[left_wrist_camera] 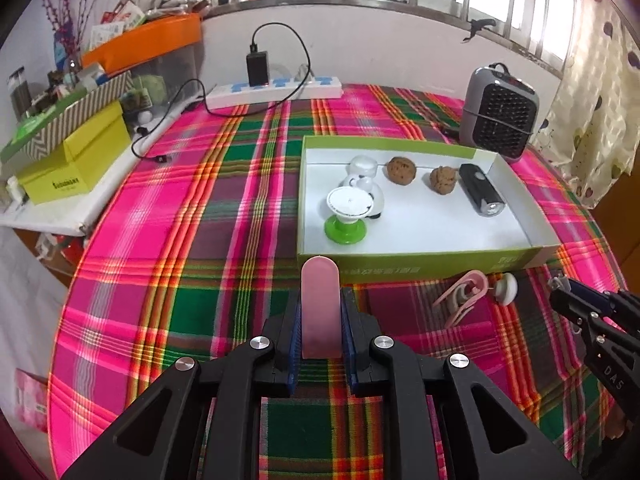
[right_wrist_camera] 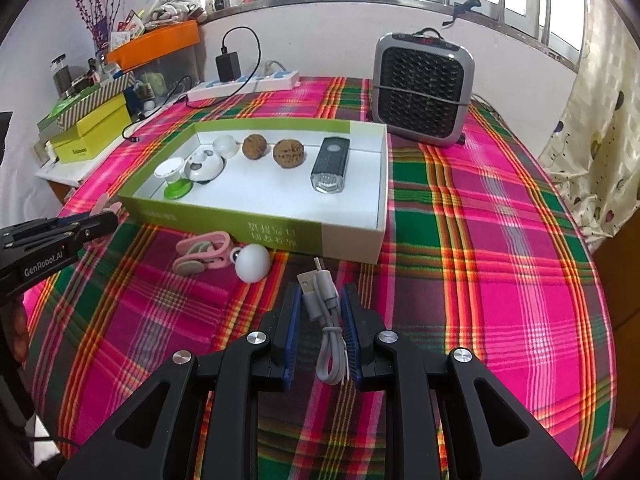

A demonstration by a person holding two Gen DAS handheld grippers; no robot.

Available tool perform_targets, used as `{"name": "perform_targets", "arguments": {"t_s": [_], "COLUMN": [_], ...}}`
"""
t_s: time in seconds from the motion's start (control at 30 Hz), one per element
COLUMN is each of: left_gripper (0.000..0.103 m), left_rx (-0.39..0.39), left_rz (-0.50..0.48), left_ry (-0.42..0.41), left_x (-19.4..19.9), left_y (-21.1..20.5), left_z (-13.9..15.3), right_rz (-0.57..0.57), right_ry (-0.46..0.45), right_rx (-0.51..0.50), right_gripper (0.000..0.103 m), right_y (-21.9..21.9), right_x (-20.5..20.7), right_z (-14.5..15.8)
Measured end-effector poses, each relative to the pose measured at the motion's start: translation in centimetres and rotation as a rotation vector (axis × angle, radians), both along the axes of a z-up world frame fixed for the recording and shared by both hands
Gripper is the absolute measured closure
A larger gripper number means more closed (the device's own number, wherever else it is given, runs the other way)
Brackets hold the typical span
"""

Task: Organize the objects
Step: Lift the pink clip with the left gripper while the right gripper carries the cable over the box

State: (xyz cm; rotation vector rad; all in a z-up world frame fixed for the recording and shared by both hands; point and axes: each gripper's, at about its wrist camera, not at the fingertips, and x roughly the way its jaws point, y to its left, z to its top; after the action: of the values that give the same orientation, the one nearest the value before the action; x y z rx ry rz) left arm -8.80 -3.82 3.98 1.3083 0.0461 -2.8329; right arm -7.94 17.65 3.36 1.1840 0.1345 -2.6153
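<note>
My left gripper (left_wrist_camera: 320, 300) is shut on a flat pink oblong piece (left_wrist_camera: 320, 304) and holds it just in front of the green-and-white box (left_wrist_camera: 420, 266). My right gripper (right_wrist_camera: 320, 300) is shut on a folded grey USB cable (right_wrist_camera: 326, 320) near the box's front wall (right_wrist_camera: 280, 236). Inside the box lie a green-footed white cup (left_wrist_camera: 347, 216), a white panda toy (left_wrist_camera: 366, 184), two walnuts (left_wrist_camera: 401, 170) and a black flashlight (left_wrist_camera: 482, 190). A pink clip with a white ball (right_wrist_camera: 222, 258) lies on the plaid cloth before the box.
A grey fan heater (right_wrist_camera: 424, 90) stands behind the box. A white power strip with a black charger (left_wrist_camera: 276, 88) lies at the back. Yellow and striped boxes (left_wrist_camera: 72, 160) crowd a side shelf at left. A curtain (right_wrist_camera: 592, 160) hangs at right.
</note>
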Motion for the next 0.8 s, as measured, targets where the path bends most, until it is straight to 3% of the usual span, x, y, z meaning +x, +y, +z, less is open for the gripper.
{"name": "perform_targets", "arguments": {"t_s": [0.8], "left_gripper": [0.087], "left_rx": [-0.008], "left_rz": [-0.045], "left_ry": [0.087], "left_x": [0.1], "left_y": [1.0], "left_z": [2.8], "right_rz": [0.021], "right_ry": [0.064], "right_rx": [-0.007], "right_gripper": [0.082], "right_y": [-1.3], "right_x": [-0.7], "right_z": [3.0]}}
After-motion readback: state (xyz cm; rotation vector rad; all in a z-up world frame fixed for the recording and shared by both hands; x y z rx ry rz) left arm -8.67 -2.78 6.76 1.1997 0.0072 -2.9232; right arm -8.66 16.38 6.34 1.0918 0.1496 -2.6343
